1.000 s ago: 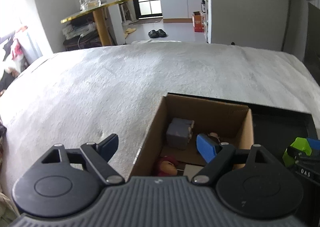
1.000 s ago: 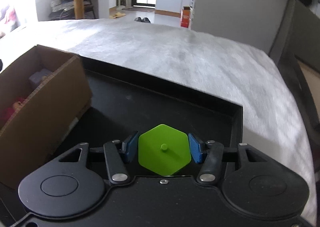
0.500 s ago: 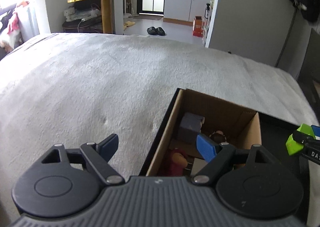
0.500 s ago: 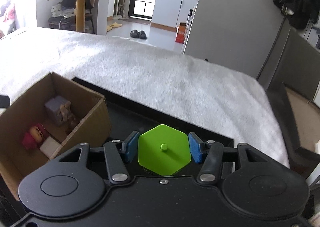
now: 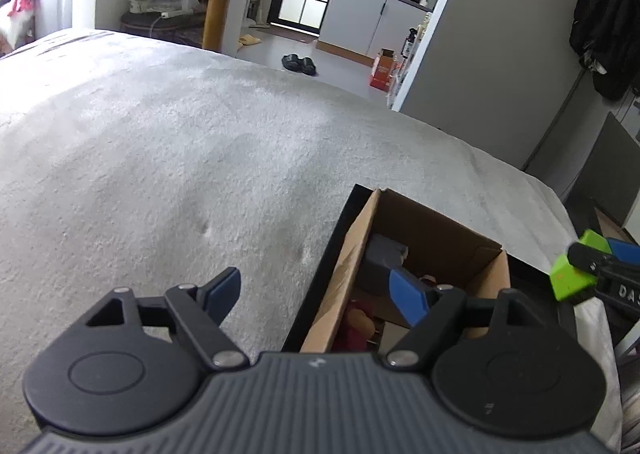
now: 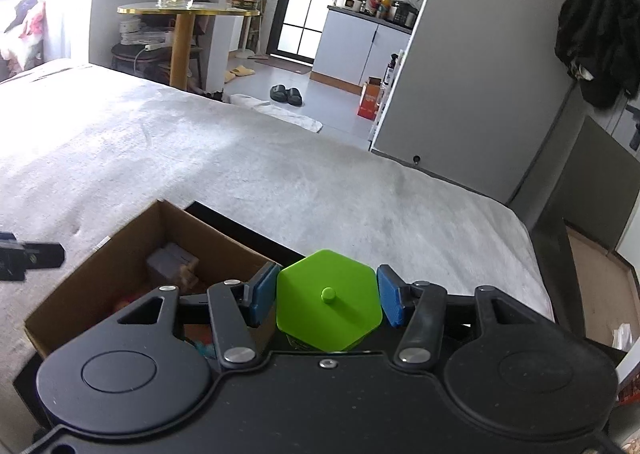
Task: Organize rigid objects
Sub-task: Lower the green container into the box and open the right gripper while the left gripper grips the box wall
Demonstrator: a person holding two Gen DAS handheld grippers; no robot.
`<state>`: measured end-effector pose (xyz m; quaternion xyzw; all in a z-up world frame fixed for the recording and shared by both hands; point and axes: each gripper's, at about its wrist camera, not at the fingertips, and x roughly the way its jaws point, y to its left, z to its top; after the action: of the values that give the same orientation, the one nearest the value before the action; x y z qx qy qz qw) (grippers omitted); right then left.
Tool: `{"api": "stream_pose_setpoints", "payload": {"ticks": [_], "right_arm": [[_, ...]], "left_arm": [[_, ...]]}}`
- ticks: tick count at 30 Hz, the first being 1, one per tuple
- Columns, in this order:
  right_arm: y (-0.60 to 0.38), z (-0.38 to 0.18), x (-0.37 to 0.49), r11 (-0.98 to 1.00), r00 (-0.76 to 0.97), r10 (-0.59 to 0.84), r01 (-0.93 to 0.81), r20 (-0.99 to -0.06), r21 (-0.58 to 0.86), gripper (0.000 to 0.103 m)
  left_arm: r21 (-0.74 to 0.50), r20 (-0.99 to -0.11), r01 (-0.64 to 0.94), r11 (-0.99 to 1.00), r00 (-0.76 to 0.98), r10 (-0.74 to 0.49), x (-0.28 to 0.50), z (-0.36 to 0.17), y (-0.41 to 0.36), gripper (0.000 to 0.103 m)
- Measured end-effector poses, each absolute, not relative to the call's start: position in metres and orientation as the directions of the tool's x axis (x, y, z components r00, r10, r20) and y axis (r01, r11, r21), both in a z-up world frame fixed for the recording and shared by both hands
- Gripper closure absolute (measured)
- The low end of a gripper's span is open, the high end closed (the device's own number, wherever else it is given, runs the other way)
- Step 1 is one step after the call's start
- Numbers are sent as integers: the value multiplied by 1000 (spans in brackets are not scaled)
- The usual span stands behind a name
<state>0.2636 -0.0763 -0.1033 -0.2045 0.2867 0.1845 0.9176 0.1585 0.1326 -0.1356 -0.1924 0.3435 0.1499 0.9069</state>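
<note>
Right wrist view: the right gripper [image 6: 327, 296] clamps a green hexagonal block [image 6: 328, 306] between its blue pads, held above the near edge of an open cardboard box [image 6: 100, 266] on a black tray [image 6: 240, 228] atop a grey blanket [image 6: 280, 182]. The left gripper [image 5: 316, 296], its jaws closing on nothing, hangs over the box's left wall.

Right gripper [image 6: 328, 296] is clamping a bright green hexagonal plastic block [image 6: 329, 304] between its blue pads. It's hovering beside an open brown cardboard box [image 6: 96, 278] sitting on a black tray [image 6: 248, 240].
</note>
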Motion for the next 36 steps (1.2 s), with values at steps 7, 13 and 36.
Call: {"api": "stream_pose_setpoints", "payload": {"ticks": [7,13,36], "right_arm": [[-37,-101,255,825,761,248,-490,-599,-282,51],[-9,-109,252,800,746,266,-524,-611,-291,50],[29,-128,247,789,703,315,-568,-638,-235,50]], "left_arm": [[-310,-676,-381,871,733,81,156,-146,144,36],[-352,-681,-364,862,732,32,155,-156,151,53],[-452,-660,-312,835,747,-78,154,-158,156,102]]}}
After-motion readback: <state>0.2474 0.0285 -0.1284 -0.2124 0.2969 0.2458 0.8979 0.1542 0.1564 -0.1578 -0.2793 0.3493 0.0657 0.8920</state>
